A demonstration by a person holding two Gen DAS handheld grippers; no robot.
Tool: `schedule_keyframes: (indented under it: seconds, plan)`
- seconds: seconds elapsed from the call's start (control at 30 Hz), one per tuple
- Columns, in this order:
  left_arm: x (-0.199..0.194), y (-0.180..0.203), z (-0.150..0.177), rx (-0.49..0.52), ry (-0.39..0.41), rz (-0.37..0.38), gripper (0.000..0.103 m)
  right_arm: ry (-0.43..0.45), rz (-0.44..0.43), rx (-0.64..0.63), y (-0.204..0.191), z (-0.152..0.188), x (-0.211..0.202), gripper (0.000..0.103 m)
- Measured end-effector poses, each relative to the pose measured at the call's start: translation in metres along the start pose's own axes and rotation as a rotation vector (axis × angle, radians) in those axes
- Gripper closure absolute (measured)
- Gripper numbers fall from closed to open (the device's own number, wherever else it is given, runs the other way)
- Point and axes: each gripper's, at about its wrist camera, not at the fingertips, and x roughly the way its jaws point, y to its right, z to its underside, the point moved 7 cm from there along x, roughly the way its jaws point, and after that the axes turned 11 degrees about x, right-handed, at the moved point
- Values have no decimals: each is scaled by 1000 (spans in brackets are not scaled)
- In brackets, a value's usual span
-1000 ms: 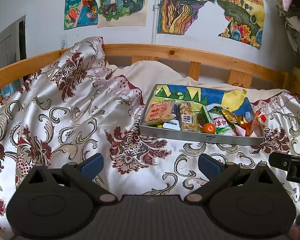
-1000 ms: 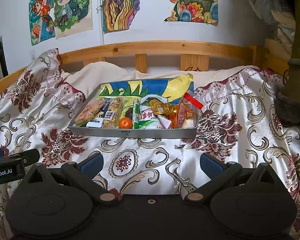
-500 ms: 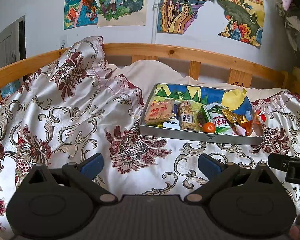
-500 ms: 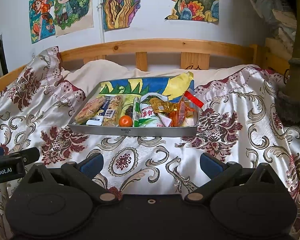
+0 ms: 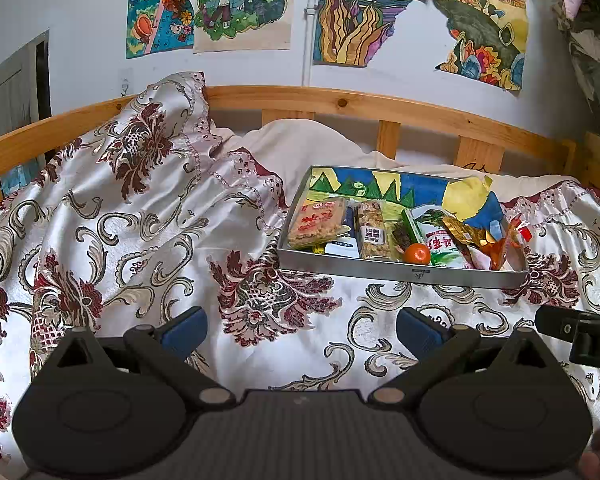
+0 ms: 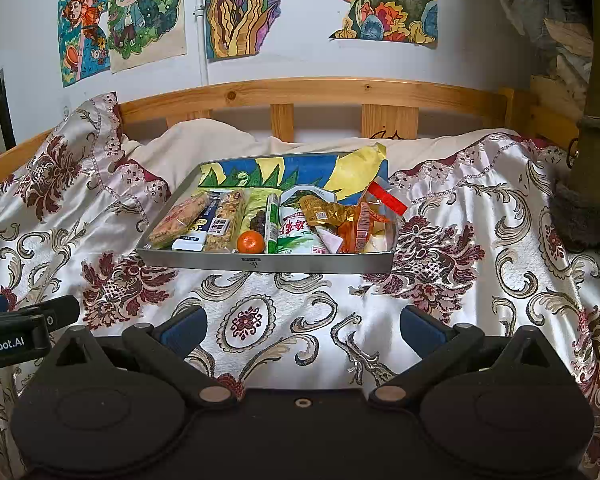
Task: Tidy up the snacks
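Note:
A grey metal tray [image 5: 400, 271] [image 6: 260, 264] rests on the patterned bedspread, lined with a painted sheet. In it lie several snack packets, among them a flat cracker pack [image 5: 316, 222] [image 6: 182, 218], a nut bar [image 5: 374, 232] [image 6: 225, 220], a small orange [image 5: 417, 253] [image 6: 250, 241], a green-and-white bag [image 5: 444, 246] [image 6: 300, 230] and crumpled orange wrappers [image 6: 356, 226]. My left gripper [image 5: 300, 330] hangs open over the bedspread, short of the tray and to its left. My right gripper [image 6: 303, 330] is open too, just before the tray's front wall. Neither holds anything.
The floral satin bedspread [image 5: 120, 232] is rumpled and rises high at the left. A wooden bed rail [image 6: 320, 90] runs behind the tray, with a cream pillow [image 5: 312, 144] in front of it. Clothes hang at the far right [image 6: 588, 100]. Paintings cover the wall.
The right gripper has crept slightly forward toward the tray, which looks a little larger. The left gripper has barely moved. Both stay open.

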Motion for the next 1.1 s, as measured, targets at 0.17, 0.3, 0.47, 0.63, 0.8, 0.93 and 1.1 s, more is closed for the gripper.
schedule_keyframes:
  seconds: [0.17,0.3,0.47,0.63,0.8,0.93,1.1]
  plan:
    - [0,0,0,0,-1,0,0,0,0,0,0,0,0,1]
    - [0,1,0,0,-1,1,0,-1,0,0,0,0,0,1]
    - [0,0,0,0,-1,0,1,0,0,0,0,0,0,1]
    - [0,0,0,0,-2,0,0,-1,0,0,0,0,0,1]
    - [0,1,0,0,-3,1,0,-1,0,-1,0,0,0,1]
    - [0,2,2,1,-3,1,1,-2,1,0,0,0,0,1]
    - [0,2,4,3,-4,2,1,-2,0,-1,0,0,0,1]
